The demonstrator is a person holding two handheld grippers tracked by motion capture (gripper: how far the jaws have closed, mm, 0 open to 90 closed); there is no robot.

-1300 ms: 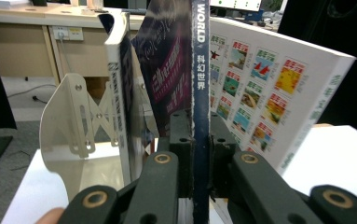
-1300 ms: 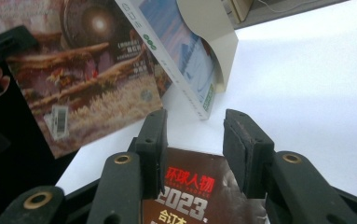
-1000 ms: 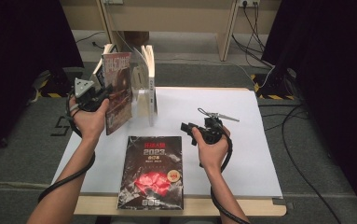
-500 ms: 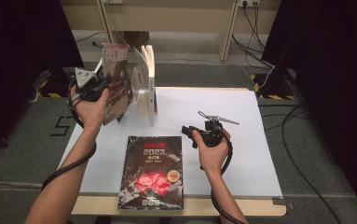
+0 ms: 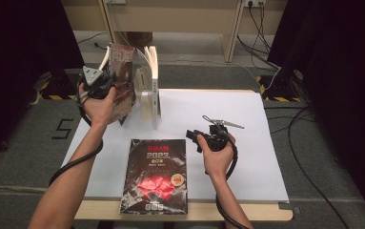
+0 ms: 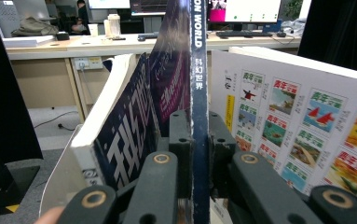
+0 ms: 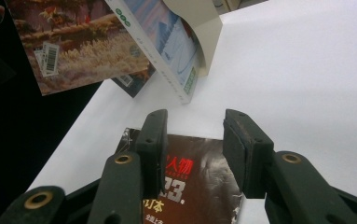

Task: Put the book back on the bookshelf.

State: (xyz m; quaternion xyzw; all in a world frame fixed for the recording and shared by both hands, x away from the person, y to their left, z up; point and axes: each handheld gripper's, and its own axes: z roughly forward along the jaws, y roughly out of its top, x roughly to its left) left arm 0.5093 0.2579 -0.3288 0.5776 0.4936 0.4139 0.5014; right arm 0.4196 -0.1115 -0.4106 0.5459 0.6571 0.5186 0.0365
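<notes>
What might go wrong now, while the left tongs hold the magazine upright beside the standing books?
1. The left tongs pinch only the thin spine edge of the magazine. Its pages already fan open, so it may sag or slip out.
2. The magazine is very near the standing books, and one book bends over. A push could probably topple them.
3. The black book lies with its lower edge past the table's front edge. A forearm could knock it down.

Grey floor [image 5: 23, 143], black curtains [image 5: 342, 52], wooden desk [image 5: 180, 12]
</notes>
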